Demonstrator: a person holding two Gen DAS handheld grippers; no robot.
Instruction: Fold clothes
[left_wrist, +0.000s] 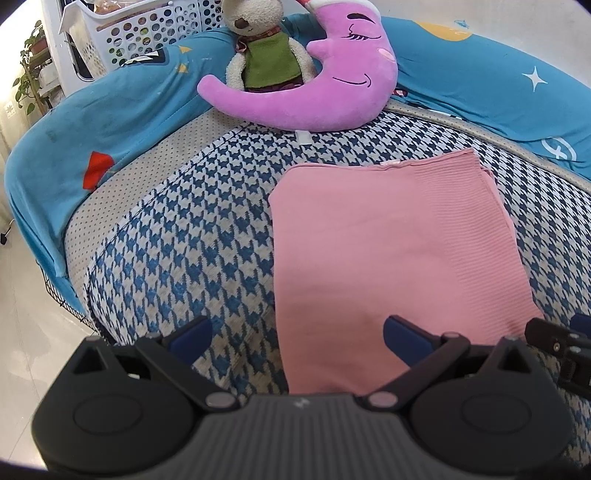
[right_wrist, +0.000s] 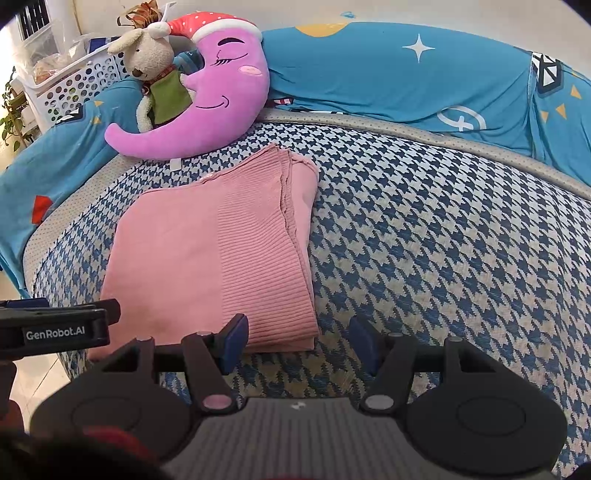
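Lying folded just ahead, the pink garment (right_wrist: 210, 243) has its near edge between both spread, empty grippers, left gripper (left_wrist: 297, 332) and right gripper (right_wrist: 299, 341), with bare bed (right_wrist: 443, 240) rightward.

this is looking like a home, likely a bedroom or living corner: a houndstooth-covered couch (right_wrist: 424, 229) is carrying blue star-print cushions (right_wrist: 388, 70), a pink moon plush (right_wrist: 207, 107) and a stuffed rabbit (right_wrist: 155, 74) are leaning there, and a white laundry basket (left_wrist: 147, 26) and a trailing houseplant (left_wrist: 29, 70) are standing behind.

Pink garment (left_wrist: 388, 251) near edge hidden behind left gripper (left_wrist: 295, 336).
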